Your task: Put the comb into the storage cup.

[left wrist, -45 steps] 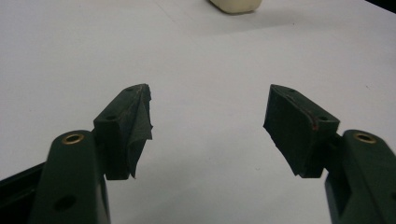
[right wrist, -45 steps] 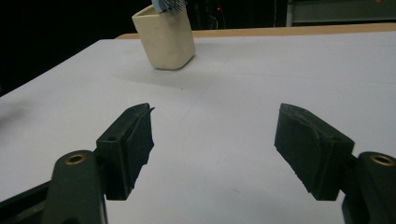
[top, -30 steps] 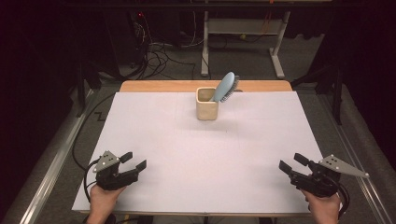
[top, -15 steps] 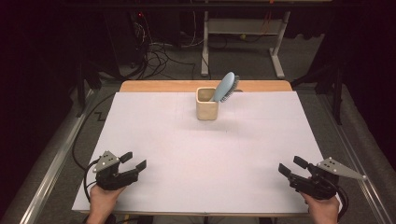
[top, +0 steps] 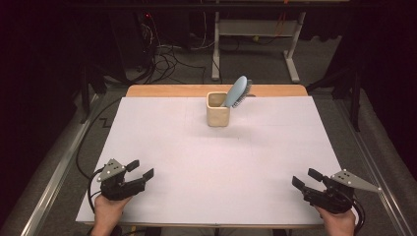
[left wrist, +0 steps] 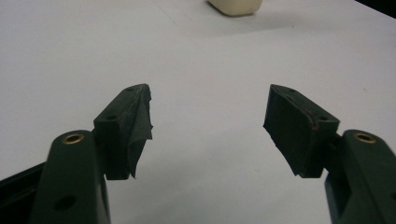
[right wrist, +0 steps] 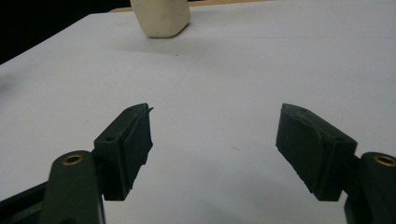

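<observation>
White-covered table [top: 221, 162], wooden strip along far edge. Cream cup [top: 218, 109] standing upright on it near far edge, centred; blue hairbrush [top: 238, 91] leaning inside cup.

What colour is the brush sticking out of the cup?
Light blue brush, dark bristles; clearest in the high view.

Blue brush [top: 238, 91] tilted in cup [top: 218, 115]

A white table [top: 196, 162] with cables [top: 164, 59] on the floor behind.
</observation>
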`<state>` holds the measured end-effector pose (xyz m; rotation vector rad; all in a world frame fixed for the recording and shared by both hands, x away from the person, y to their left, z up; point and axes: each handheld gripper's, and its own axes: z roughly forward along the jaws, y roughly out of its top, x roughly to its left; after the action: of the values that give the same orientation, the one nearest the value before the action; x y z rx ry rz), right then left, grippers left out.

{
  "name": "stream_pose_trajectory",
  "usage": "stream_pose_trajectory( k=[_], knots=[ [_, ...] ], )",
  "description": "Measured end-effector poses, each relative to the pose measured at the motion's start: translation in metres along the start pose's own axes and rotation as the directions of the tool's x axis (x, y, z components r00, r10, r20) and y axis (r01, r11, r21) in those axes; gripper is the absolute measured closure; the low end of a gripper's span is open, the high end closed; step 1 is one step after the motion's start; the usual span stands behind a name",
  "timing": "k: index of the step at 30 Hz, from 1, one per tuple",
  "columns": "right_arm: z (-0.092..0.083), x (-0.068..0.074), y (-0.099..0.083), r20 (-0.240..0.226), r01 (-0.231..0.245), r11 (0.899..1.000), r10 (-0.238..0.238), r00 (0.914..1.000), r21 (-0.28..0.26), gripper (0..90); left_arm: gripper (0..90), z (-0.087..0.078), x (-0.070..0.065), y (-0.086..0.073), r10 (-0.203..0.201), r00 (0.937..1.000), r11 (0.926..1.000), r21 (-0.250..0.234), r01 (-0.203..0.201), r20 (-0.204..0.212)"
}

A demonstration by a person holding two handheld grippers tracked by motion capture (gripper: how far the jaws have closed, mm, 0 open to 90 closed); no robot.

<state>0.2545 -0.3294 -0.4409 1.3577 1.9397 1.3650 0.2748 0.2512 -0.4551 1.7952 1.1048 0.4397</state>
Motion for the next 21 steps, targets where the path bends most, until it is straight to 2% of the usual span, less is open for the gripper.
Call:
stream_pose_trajectory(
  k=[5,21],
  knots=[
    [0.000,0.001,-0.005,0.009,0.012,1.000,-0.012,0.9999,-0.005,27.6,32.4,0.000,0.000,0.000,0.001,1.0000,1.0000,-0.001,-0.001,0.000],
    [-0.003,-0.003,-0.022,0.015,-0.010,1.000,0.010,0.9998,0.010,27.5,32.4,-0.002,0.000,-0.001,-0.006,1.0000,1.0000,-0.003,0.006,-0.004]
  ],
)
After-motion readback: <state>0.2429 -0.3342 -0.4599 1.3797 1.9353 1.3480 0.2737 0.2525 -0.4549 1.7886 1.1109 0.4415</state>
